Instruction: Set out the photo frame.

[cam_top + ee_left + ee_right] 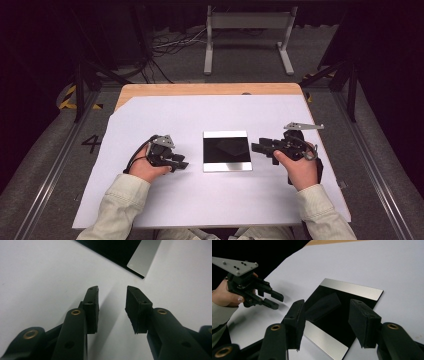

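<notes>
A square plate with a glossy black middle and silver strips at two edges lies flat at the centre of the white sheet. On its black part rests a dark block-like shape, hard to tell from the surface. My right gripper sits just right of the plate, pointing at it, jaws open and astride that dark shape without touching it. My left gripper rests left of the plate, open and empty, with a plate corner ahead. The left gripper also appears across the plate.
A large white sheet covers the wooden table. Beyond the far edge stand a grey metal frame and loose cables on the floor. Dark stands flank the table on both sides.
</notes>
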The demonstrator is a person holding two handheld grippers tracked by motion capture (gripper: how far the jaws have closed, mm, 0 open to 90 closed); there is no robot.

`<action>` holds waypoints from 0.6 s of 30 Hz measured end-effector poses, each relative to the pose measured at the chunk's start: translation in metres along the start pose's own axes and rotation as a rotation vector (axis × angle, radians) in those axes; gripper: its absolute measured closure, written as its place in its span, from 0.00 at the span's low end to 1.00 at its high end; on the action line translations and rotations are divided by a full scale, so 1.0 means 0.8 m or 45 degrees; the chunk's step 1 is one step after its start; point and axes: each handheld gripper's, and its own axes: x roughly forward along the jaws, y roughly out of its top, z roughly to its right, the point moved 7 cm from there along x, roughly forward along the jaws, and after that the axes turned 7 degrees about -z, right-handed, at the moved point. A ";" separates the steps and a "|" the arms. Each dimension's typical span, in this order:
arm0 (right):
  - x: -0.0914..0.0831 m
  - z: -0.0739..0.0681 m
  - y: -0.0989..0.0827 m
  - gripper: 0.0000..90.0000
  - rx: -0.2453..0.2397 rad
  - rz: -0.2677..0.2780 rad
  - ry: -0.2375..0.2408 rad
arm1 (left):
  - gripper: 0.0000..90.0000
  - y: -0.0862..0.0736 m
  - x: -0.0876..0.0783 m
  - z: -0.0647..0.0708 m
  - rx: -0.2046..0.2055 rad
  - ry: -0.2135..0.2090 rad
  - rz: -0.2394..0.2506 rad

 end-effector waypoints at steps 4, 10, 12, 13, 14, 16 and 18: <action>0.005 0.003 0.001 0.53 0.023 -0.010 0.006 | 0.71 -0.004 -0.002 -0.001 -0.009 0.005 0.002; 0.019 0.006 -0.001 0.52 0.160 -0.051 0.063 | 0.71 -0.012 -0.008 0.000 -0.029 0.016 0.010; 0.021 0.006 -0.001 0.52 0.167 -0.057 0.064 | 0.71 -0.013 -0.009 -0.001 -0.031 0.023 0.010; 0.023 0.006 0.001 0.52 0.171 -0.064 0.057 | 0.71 -0.015 -0.010 -0.001 -0.041 0.022 0.011; 0.024 0.006 0.003 0.52 0.172 -0.070 0.048 | 0.71 -0.016 -0.011 -0.002 -0.043 0.025 0.011; 0.026 0.007 0.005 0.51 0.179 -0.084 0.042 | 0.71 -0.017 -0.012 -0.004 -0.048 0.031 0.014; 0.029 0.008 0.006 0.51 0.201 -0.105 0.039 | 0.71 -0.016 -0.012 -0.003 -0.051 0.025 0.019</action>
